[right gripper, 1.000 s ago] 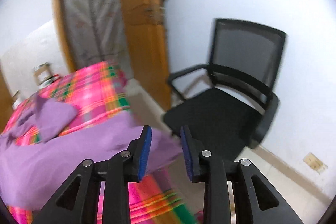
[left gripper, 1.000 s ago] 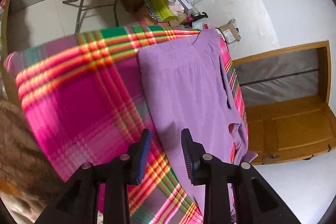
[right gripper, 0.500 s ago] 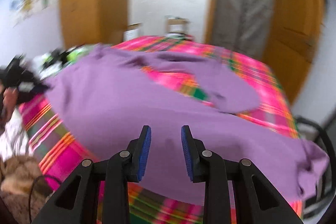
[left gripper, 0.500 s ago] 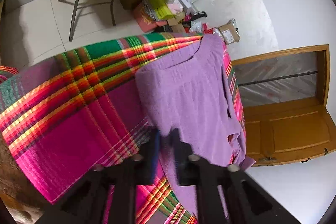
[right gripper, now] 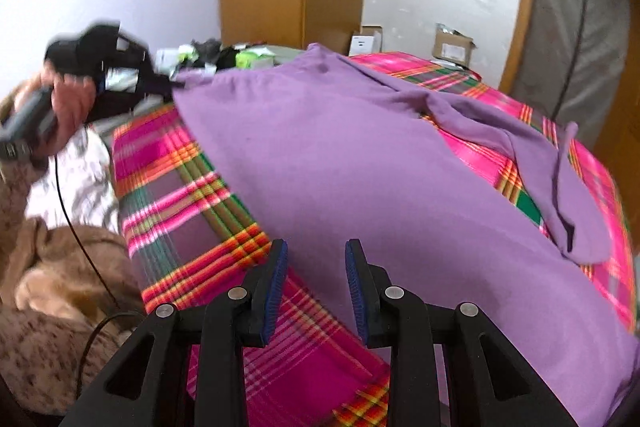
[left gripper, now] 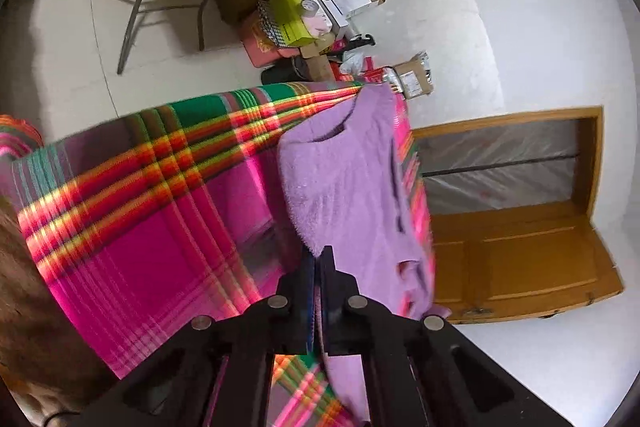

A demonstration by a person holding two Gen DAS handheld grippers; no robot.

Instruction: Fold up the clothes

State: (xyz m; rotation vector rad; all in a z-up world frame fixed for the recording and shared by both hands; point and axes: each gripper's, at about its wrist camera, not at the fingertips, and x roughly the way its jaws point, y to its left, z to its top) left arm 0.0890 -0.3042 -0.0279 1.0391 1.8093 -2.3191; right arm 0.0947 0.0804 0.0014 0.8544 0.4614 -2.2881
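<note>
- Here the purple garment [right gripper: 352, 163] lies spread on the plaid bedcover [right gripper: 176, 163], its body running diagonally across the right wrist view from the collar end at the far upper left down to the hem at the near lower right.
- The left gripper [left gripper: 318, 267] has its jaws pressed together on an edge of that garment, with a fold of purple fleece bunched right at the tips; in the right wrist view this gripper shows as a blurred black shape [right gripper: 100, 67] in a person's hand [right gripper: 70, 99] at the garment's far corner.
- The right gripper [right gripper: 316, 283] is spread wide and holds nothing; it hovers over the garment's near edge, where purple meets plaid, with the cloth just ahead of the jaws and to their right.
- A sleeve [right gripper: 540, 163] lies loose across the bedcover on the far right, apart from both grippers.
- So the two grippers sit towards opposite ends of the same long side of the garment, the left one fixed and the right one free.
- The next move probably turns on this: the right gripper needs to drop and pinch the near edge directly before it, so the side can be lifted along its length.
- Whether the left grip takes one layer or two cannot be told.
</note>
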